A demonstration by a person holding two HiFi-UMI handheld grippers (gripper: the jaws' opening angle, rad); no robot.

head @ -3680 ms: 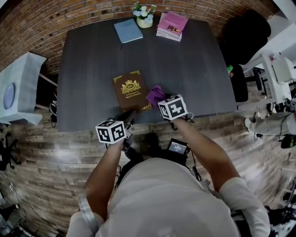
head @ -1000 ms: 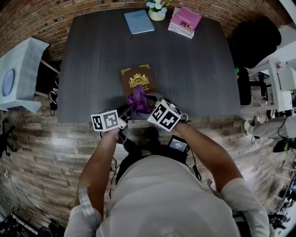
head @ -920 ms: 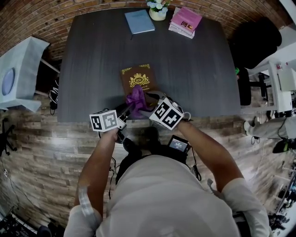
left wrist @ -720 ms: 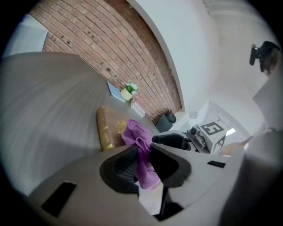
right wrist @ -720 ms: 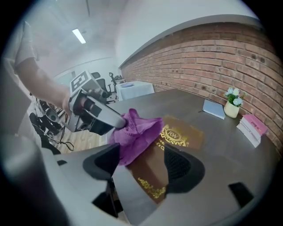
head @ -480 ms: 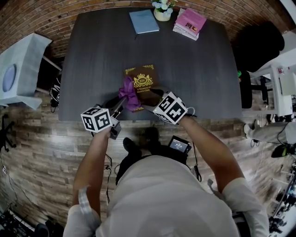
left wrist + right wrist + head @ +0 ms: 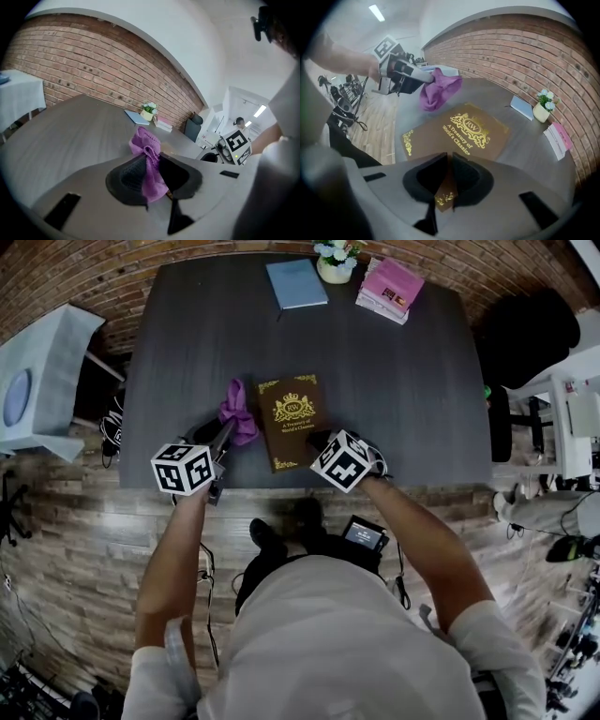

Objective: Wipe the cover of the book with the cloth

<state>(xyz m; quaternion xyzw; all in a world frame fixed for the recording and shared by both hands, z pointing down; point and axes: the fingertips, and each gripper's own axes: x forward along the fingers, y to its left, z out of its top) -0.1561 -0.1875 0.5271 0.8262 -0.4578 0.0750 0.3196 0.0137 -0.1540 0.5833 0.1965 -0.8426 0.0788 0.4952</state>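
Fingers (image 7: 129, 176) of the left gripper (image 7: 152, 164) are clamped on the purple cloth (image 7: 144, 143), which is bunched and stands out past the tips. The cloth is held just left of the book (image 7: 292, 420), off its cover. The book lies flat on the table (image 7: 403, 371), cover up. The right gripper (image 7: 450, 161) is set at the book's near right corner. Its jaws are closing with that gilt-printed corner between them, and the pads appear to be on it already.

The step in hand is judged to be the steadying of the book so that wiping can begin. The corner should be pinched firmly but kept low, so that the book is not tilted or dragged. The cloth should then be carried over the book's left edge and lowered until its loose part is spread on the cover, not merely the jaw tips. Strokes are best drawn from the left edge toward the right edge and stopped short of the held corner. Pressure should be kept light, since the book could pivot about that single corner.
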